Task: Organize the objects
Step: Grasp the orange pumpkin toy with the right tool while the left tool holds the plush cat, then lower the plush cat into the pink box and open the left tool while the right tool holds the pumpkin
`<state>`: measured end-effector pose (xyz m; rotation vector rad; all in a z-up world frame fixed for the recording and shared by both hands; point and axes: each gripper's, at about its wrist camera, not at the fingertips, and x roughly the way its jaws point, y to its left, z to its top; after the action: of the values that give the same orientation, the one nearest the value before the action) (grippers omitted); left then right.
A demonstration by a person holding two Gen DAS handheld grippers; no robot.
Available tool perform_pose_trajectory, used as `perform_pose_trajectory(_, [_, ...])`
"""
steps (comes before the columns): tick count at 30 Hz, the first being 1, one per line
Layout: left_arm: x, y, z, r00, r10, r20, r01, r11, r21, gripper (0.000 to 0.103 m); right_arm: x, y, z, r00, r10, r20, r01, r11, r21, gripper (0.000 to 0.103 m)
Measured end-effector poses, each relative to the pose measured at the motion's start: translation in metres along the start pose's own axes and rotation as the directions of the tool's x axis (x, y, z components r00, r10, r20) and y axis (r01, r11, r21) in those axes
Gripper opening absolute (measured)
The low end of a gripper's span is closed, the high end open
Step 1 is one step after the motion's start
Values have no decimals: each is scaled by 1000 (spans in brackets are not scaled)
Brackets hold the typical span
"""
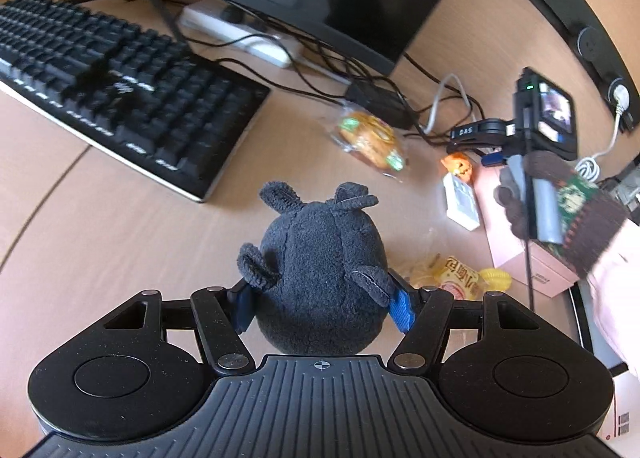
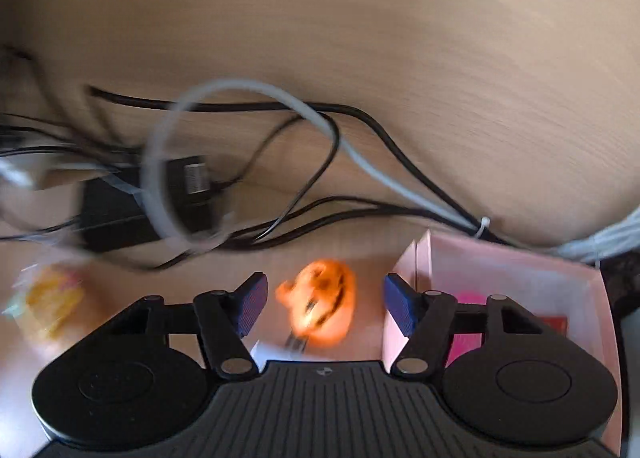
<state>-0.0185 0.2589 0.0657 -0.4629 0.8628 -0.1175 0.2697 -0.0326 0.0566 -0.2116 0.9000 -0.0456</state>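
On desk [image 1: 120, 226], far left: black keyboard [image 1: 120, 70]. Centre: left gripper [image 1: 322, 306] clamped on dark grey plush toy [image 1: 320, 258], blue pads pressing both its sides. Right of that, snack packets [image 1: 456, 278], then pink box [image 1: 532, 270]. Right gripper [image 2: 324, 306] unclenched, pads clear of orange pumpkin figure [image 2: 320, 300] lying between them, just left of the box; view blurred.

Right tool [image 2: 325, 304], blue pads apart, above a small orange pumpkin-shaped figure [image 2: 320, 302] lying untouched between them on the pale wooden worktop [image 2: 360, 38]; open pink cardboard box [image 2: 520, 270] at right, tangled black and grey cables [image 2: 280, 146] beyond.
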Motion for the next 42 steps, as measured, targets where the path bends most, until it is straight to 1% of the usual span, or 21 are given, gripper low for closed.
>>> perform_pose_trajectory(1, [-2,2,-1,1000,1,3,-1,1000,-3,69,7,2,2,1000,-17,-7,17,1000,-7,62])
perform_pose_trajectory(3, [-4,6,-3,1000,-3,2,3,1000,-8,69,19,5,3,999,-24,-39,24,1000,-21,43])
perform_pose_trajectory(4, [-3,7,-3,1000,-5,0,5,1000,-9,69,22,8,1,998,-20,-54,18,999,-29,42])
perform_pose_trajectory(5, [-1,7,-4,1000,-6,-6,6,1000,-10,69,21,11,-2,999,-31,-43,29,998,-48,39])
perform_pose_trajectory(7, [4,6,-5,1000,-16,-23,16,1000,-8,69,12,16,-10,999,-2,-37,-1,997,-71,39])
perform_pose_trajectory(10, [12,-3,-8,998,-44,-41,45,999,13,69,-8,18,-30,994,94,-52,-97,993,-61,37])
perform_pose_trajectory(12, [18,-12,-10,997,-62,-54,64,997,32,69,-26,18,-52,986,153,-60,-158,985,-74,33])
perform_pose_trajectory(15, [27,-24,-12,995,-76,-64,80,995,55,69,-55,12,-91,968,237,-86,-244,965,-93,33])
perform_pose_trajectory(19, [34,-38,-15,993,-90,-78,95,993,69,69,-95,-2,-142,952,292,-92,-303,940,-156,33])
perform_pose_trajectory(21, [36,-44,-17,992,-93,-85,99,992,75,69,-111,-3,-161,959,274,-65,-282,935,-217,33])
perform_pose_trajectory(22, [37,-47,-18,992,-92,-87,99,992,76,69,-119,-9,-168,964,261,-44,-264,934,-242,35])
perform_pose_trajectory(23, [38,-50,-19,992,-92,-89,99,992,75,69,-128,-15,-178,968,250,-22,-247,934,-257,40])
perform_pose_trajectory(24, [39,-53,-20,992,-93,-88,100,992,74,69,-133,-22,-184,970,242,-4,-235,937,-258,49])
perform_pose_trajectory(25, [39,-56,-21,992,-94,-86,100,992,74,69,-139,-29,-189,971,239,13,-228,940,-253,54])
perform_pose_trajectory(27, [39,-60,-23,992,-94,-80,100,992,76,69,-149,-43,-199,970,238,43,-221,946,-238,68])
perform_pose_trajectory(29, [40,-62,-24,994,-89,-71,94,993,74,69,-162,-55,-213,975,215,63,-196,954,-226,71])
perform_pose_trajectory(32, [39,-61,-23,996,-69,-56,73,995,71,69,-166,-68,-232,976,213,49,-199,959,-200,79])
perform_pose_trajectory(35, [34,-60,-20,998,-46,-37,49,996,75,69,-165,-78,-249,981,188,36,-178,966,-189,80])
perform_pose_trajectory(38, [24,-63,-18,1000,-29,-11,30,995,97,69,-164,-85,-258,988,147,46,-137,976,-171,80])
perform_pose_trajectory(39, [21,-65,-18,1000,-25,-5,25,994,106,69,-163,-88,-257,987,151,50,-143,978,-151,80])
perform_pose_trajectory(42, [16,-70,-20,1000,-21,5,20,991,132,69,-159,-98,-244,971,227,79,-224,973,-46,80])
